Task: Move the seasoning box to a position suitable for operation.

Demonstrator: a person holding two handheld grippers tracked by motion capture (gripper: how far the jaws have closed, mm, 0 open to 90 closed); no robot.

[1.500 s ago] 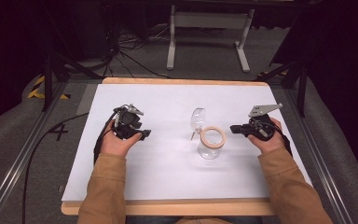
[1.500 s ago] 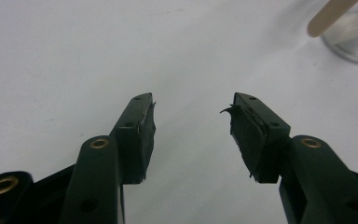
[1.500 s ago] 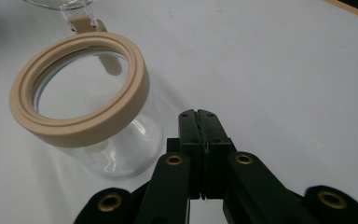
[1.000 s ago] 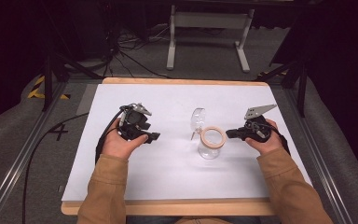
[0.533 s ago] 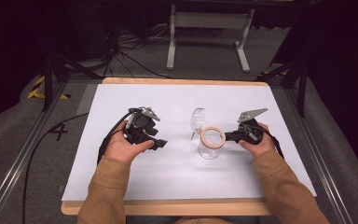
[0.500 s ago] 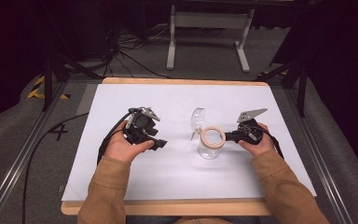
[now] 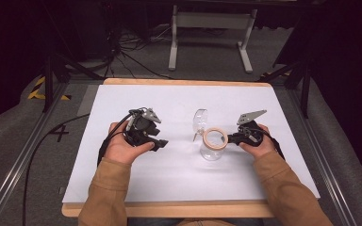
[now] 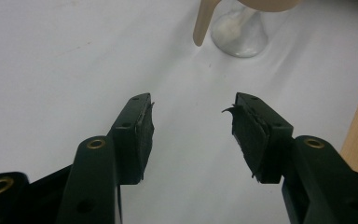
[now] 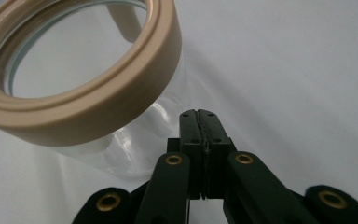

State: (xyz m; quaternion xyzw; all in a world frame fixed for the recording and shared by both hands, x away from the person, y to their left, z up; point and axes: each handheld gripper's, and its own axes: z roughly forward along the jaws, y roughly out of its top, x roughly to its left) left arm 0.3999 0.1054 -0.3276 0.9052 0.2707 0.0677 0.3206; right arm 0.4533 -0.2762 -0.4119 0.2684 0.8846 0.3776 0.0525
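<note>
Clear glass jar with a tan ring collar [image 7: 214, 143] stands mid-table on the white sheet [image 7: 179, 174], its hinged lid tipped back. Right gripper [image 7: 232, 138] sits at the rim, jaws pressed together on nothing. Left gripper [image 8: 193, 133] is spread wide, empty, aimed at the jar base. Likely next: left should square its pads on the glass body before squeezing, or it'll skid.

This looks like a lab or test room, not a home. The surface [image 7: 136, 188] is a wooden board with a plain white sheet on it. Metal rails [image 7: 21, 155] run along its sides. Black cables [image 7: 122, 56] lie tangled on the grey carpet floor [image 7: 9, 122] behind it. Yellow and black tape [image 7: 40, 89] marks the floor. A grey metal stand [image 7: 212, 28] waits at the back, and the room is dark.
</note>
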